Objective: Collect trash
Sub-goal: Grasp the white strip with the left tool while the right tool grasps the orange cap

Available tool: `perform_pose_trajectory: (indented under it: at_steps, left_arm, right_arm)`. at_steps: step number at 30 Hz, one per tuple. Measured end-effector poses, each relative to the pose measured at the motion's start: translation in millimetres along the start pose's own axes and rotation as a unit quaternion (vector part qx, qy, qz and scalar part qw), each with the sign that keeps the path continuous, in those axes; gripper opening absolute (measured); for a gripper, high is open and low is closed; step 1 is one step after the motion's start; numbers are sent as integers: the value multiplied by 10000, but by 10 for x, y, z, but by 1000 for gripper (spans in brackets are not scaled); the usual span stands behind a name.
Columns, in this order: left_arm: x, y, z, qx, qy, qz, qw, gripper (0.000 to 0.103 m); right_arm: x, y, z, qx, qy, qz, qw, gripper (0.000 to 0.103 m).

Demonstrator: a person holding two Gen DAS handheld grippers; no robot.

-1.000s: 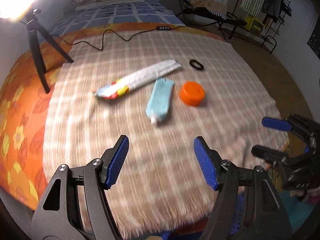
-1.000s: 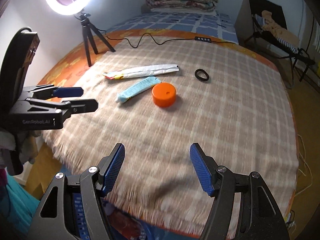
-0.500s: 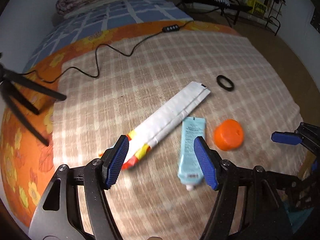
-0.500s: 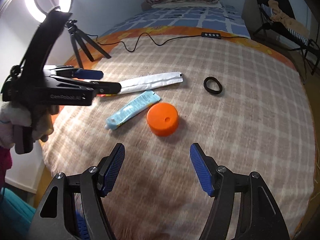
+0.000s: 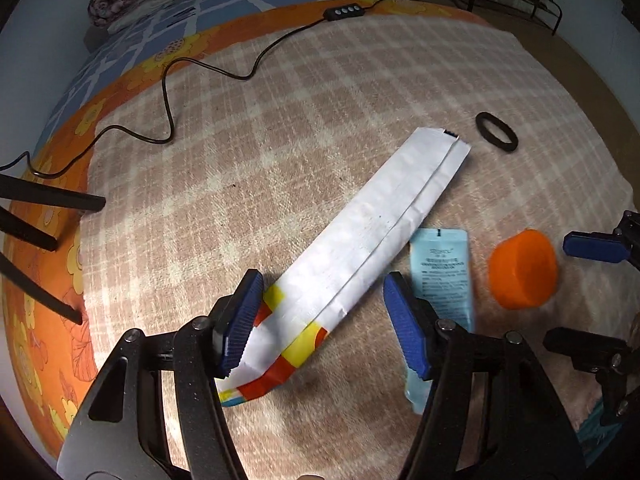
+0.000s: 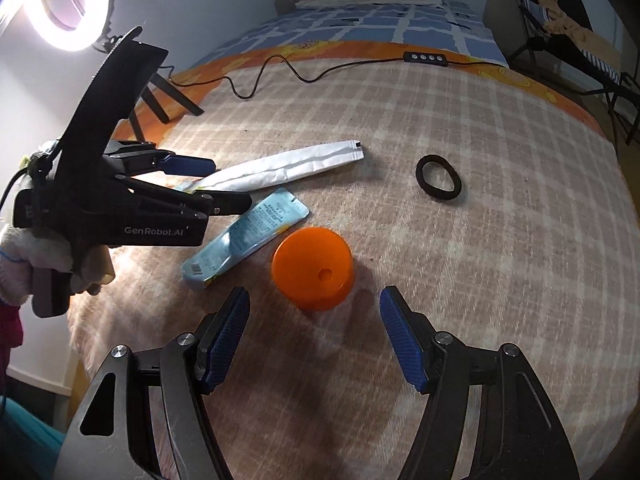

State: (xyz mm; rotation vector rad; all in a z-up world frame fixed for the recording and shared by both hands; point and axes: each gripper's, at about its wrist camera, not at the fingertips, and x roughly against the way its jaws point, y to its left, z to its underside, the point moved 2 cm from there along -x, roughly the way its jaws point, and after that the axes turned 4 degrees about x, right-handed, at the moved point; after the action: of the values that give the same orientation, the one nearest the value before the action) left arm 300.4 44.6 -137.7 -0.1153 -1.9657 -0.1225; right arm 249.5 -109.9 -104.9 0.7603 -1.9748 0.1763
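Trash, three pieces, is seen lying on the checked blanket [image 5: 320, 92] of a bed: a long white wrapper [image 5: 372, 232] with a red-and-yellow printed end, a flattened pale blue tube [image 5: 442, 276], and an orange cap [image 6: 313, 268]. The wrapper's printed end is found directly between the fingers of the left gripper [image 5: 322, 330], the white length running away ahead and to that gripper's right. The left jaws are closing; the wrapper sits between them, but the pads are not yet seen pressing on it, and the left pad appears just at the wrapper's edge. The blue tube lies immediately beyond the left gripper's right finger, partly hidden by it. The right gripper [image 6: 316, 338] is held wide with nothing in it, the orange cap just ahead of its fingertips and slightly left of centre. A black ring [image 6: 438, 178] is noted further ahead and to the right of the right gripper, well apart from the cap; whether it counts as trash cannot be told. The step in hand is judged to be first pickup, with both grippers approaching and nothing yet lifted. For the next move, the left jaws would need to be shut across the thin wrapper, low against the soft blanket, without catching the fabric. The right gripper would need to be advanced until the cap stands between its pads. No bin is seen in either view.
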Motion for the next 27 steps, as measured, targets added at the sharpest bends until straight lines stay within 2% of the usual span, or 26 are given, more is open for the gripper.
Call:
perform_pose_trajectory:
  at_steps: [3, 10, 13, 15, 17, 27]
  left_arm:
    - [-16, 55, -38, 201, -43, 162, 9997, 55]
    - [-23, 126, -108, 316, -132, 210, 9992, 29]
    - [-8, 138, -103, 356, -160, 201, 9990, 25]
    - [13, 133, -79, 371, -176, 186, 9990, 23]
    - [39, 139, -52, 392, -194, 155, 9989, 20]
    - [250, 218, 170, 604, -319, 34, 9977, 19]
  right_arm:
    - [-34, -19, -11, -33, -12, -23, 10000, 67]
    - [-163, -41, -25, -42, 29, -34, 10000, 67]
    - [-181, -28, -45, -12, -15, -65, 10000, 67]
    - [-180, -18, -52, 6, -41, -138, 9999, 53]
    - [-191, -4, -57, 26, -14, -99, 9999, 46]
    - [-51, 58, -87, 130, -186, 26, 9997, 46]
